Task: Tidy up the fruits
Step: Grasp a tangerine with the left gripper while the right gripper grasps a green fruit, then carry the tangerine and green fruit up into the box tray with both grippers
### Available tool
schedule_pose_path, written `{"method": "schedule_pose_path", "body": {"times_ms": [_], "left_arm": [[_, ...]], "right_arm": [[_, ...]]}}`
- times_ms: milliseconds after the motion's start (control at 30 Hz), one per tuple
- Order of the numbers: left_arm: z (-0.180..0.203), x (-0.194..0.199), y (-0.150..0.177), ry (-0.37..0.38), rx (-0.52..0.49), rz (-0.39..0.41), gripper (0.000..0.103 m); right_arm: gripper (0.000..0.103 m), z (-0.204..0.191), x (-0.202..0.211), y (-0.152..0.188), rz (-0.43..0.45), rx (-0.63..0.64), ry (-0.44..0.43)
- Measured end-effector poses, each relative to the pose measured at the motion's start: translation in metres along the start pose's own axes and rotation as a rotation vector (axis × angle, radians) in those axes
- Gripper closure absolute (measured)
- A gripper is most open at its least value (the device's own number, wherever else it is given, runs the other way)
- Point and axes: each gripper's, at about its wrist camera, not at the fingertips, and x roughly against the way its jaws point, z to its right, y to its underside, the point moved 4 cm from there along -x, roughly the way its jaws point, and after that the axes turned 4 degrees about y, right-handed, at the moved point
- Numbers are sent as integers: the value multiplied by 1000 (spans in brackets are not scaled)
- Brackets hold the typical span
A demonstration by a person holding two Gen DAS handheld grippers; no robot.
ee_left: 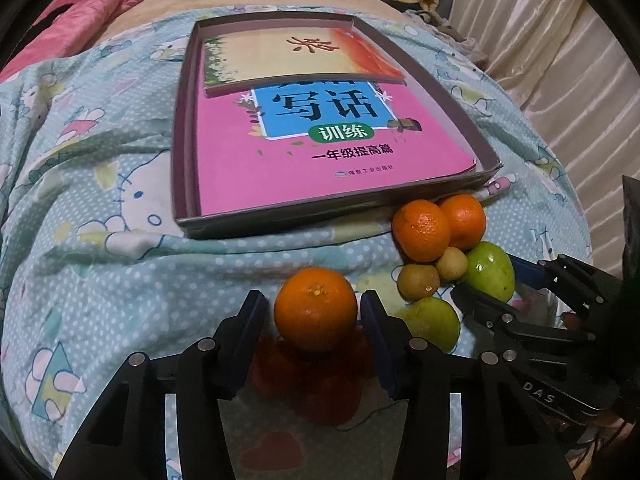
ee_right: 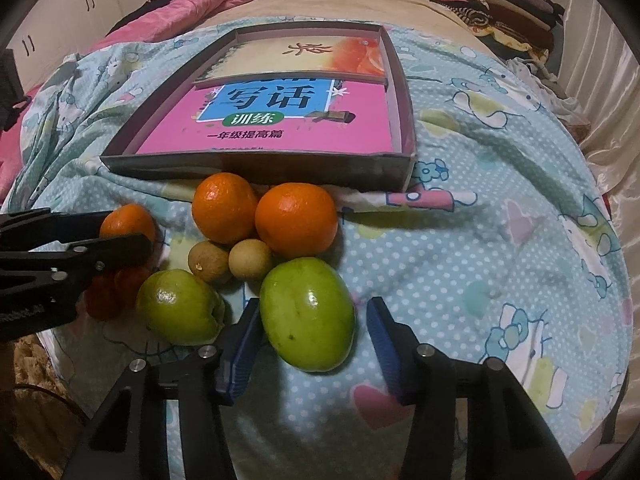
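My left gripper (ee_left: 314, 314) is open around an orange (ee_left: 315, 308) on the bedsheet; its pads stand just beside the fruit. My right gripper (ee_right: 312, 334) is open around a green fruit (ee_right: 307, 314), also with gaps. Close by lie two more oranges (ee_right: 224, 208) (ee_right: 296, 220), two small brown fruits (ee_right: 209, 261) (ee_right: 250, 259) and a second green fruit (ee_right: 180, 306). The right gripper shows in the left wrist view (ee_left: 486, 280). The left gripper shows in the right wrist view (ee_right: 124, 236), at the orange (ee_right: 128, 220).
A shallow cardboard box (ee_left: 188, 224) holding a pink book (ee_left: 320, 168) and another book (ee_left: 296, 60) sits just behind the fruit. Pink bedding (ee_left: 92, 12) lies far left, folded clothes (ee_right: 492, 4) far right, a curtain (ee_left: 560, 80) to the right.
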Motion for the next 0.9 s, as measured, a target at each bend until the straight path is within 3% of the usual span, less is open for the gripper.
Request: {"method": "schedule_pose_path", "body": {"times_ms": [33,333,900], "left_arm": [[1,-1,0,0,-3,-1,62],[2,11,-2,32,-6,49,63],[-3,59,-25,67,53,201,63]], "right_arm": [[59,0,1,0,5,-4,-12],[59,14,11,-1,38,-94,-107],[59,24,55,-25,224,-161,-192]]}}
